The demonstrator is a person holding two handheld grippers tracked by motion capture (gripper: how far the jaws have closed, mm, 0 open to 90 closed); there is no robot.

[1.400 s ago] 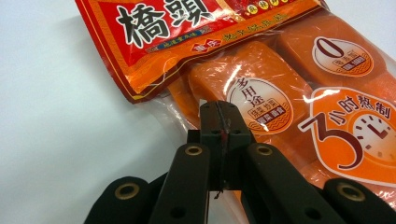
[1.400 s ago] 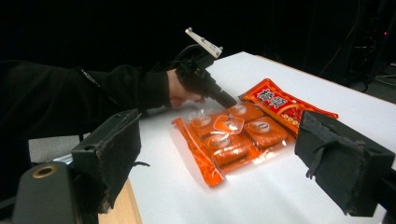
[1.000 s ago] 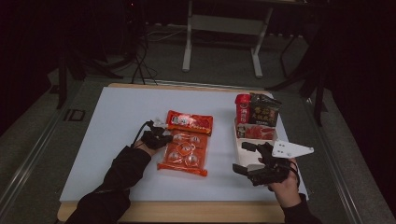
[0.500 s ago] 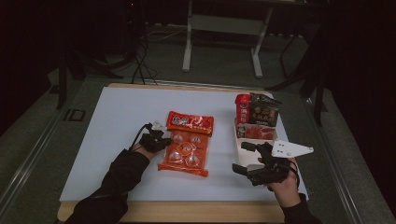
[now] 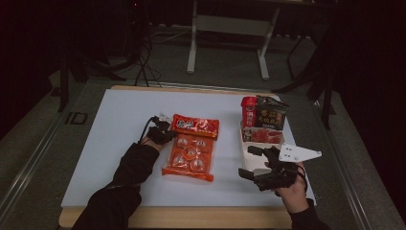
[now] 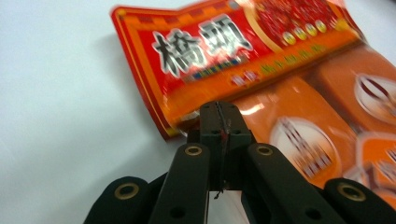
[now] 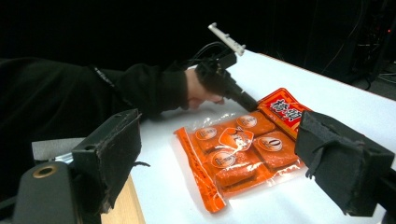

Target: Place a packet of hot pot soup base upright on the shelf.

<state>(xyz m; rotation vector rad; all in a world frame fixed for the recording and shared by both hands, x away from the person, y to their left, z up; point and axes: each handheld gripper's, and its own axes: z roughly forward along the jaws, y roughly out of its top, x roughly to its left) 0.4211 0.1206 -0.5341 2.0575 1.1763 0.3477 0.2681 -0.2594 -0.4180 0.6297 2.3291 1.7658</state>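
Left gripper: I see my jaws pressed fully together in the left gripper view, tips sitting on the edge of the orange snack packet where the red header meets the clear part. Whether film is pinched between the pads, I cannot tell.
Same gripper from above: it sits at the packet's upper left corner, my sleeve running down to the bottom edge.
Same gripper from the right gripper view: it angles down onto the packet's far end, a cable looping off its top.
Right gripper: jaws wide apart, nothing between the pads; the packet lies beyond them on the table.
Right gripper from above: it hovers at the table's near right, well apart from the packet, grey plate on top.
Packet: flat on the white table, left of centre; the right gripper view shows six round-labelled pieces inside, the left gripper view shows large characters on the header.
Other things, high view: a white tray just beyond the right gripper, a red cup and a dark pouch standing at its far end.
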